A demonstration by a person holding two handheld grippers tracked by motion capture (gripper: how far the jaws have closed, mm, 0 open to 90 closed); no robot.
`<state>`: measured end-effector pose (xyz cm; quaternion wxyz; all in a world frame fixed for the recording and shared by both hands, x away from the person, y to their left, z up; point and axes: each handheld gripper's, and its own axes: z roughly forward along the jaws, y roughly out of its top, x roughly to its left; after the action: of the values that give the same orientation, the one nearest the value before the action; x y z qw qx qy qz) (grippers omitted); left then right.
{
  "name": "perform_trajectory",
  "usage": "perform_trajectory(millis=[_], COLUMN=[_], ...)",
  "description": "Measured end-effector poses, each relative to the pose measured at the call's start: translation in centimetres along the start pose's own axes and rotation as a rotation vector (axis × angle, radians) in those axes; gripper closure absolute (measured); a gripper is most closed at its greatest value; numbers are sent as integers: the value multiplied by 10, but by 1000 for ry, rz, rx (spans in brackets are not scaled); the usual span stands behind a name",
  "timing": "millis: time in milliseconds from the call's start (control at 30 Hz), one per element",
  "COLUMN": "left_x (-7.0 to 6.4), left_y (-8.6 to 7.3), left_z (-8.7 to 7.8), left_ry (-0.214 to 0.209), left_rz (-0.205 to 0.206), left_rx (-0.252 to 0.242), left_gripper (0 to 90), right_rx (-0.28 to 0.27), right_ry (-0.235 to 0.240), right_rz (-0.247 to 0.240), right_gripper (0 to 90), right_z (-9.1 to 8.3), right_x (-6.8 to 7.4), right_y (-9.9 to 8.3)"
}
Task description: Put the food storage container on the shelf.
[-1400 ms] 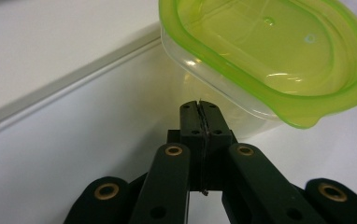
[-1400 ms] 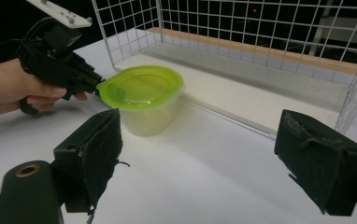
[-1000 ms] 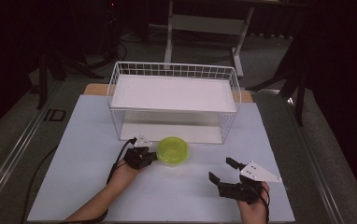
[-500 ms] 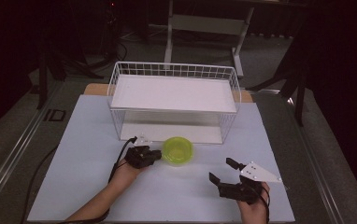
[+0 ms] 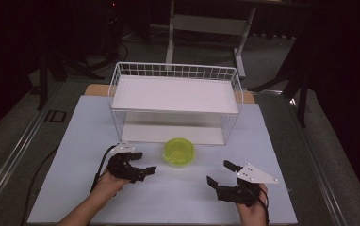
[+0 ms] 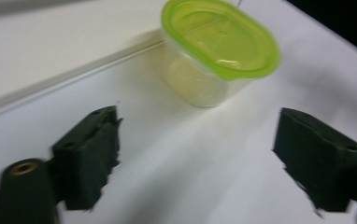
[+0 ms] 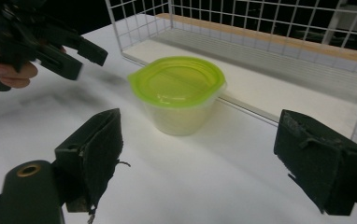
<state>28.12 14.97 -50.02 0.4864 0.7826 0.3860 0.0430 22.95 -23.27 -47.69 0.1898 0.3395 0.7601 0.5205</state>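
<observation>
A small clear tub with a lime-green lid [image 5: 179, 151] stands on the white table just in front of the wire basket [image 5: 175, 70]. My left gripper [image 5: 143, 164] is open a short way to the tub's left, apart from it; in the left gripper view the tub [image 6: 218, 49] sits beyond the spread jaws. My right gripper [image 5: 220, 174] is open at the front right, with nothing between its fingers. In the right gripper view the tub [image 7: 176, 93] stands ahead, with the left gripper [image 7: 81, 58] off to its left.
The white wire basket has a white shelf board on top [image 5: 175, 94] and an open space beneath, behind the tub. A cable [image 5: 39, 174] trails from the left gripper off the table's left side. Dark furniture legs stand beyond the table.
The left gripper has drawn back from the tub toward the person and to the left, leaving a gap. The tub and the right gripper stay where they were.
</observation>
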Motion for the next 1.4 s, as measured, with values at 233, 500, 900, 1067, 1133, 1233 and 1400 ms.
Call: perform_trajectory(millis=[233,500,900,1067,1133,1233,1400], left_x=[-23,-36,-27,-19,-17,-12,-4], left_y=[6,22,42,44,44,45,48], left_z=[-21,-24,-6,11,18,28,42], left_ry=[0,-35,-46,-21,-3,17,33], left_rz=[24,54,-23,-64,-68,-66,-76], left_rx=[-75,-150,-83,-46,-26,-7,3], left_gripper=[25,25,66,66,66,67,75], right_rx=[8,-11,35,81,86,127,166], right_ry=[41,49,45,69,71,72,53], right_rz=[-26,-27,-36,16,43,103,99], right_gripper=[154,154,154,147,147,137,173], right_z=[4,14,52,70,74,87,97], right_x=[9,8,-7,-18,-21,-28,-29], right_y=[10,31,50,52,52,48,43])
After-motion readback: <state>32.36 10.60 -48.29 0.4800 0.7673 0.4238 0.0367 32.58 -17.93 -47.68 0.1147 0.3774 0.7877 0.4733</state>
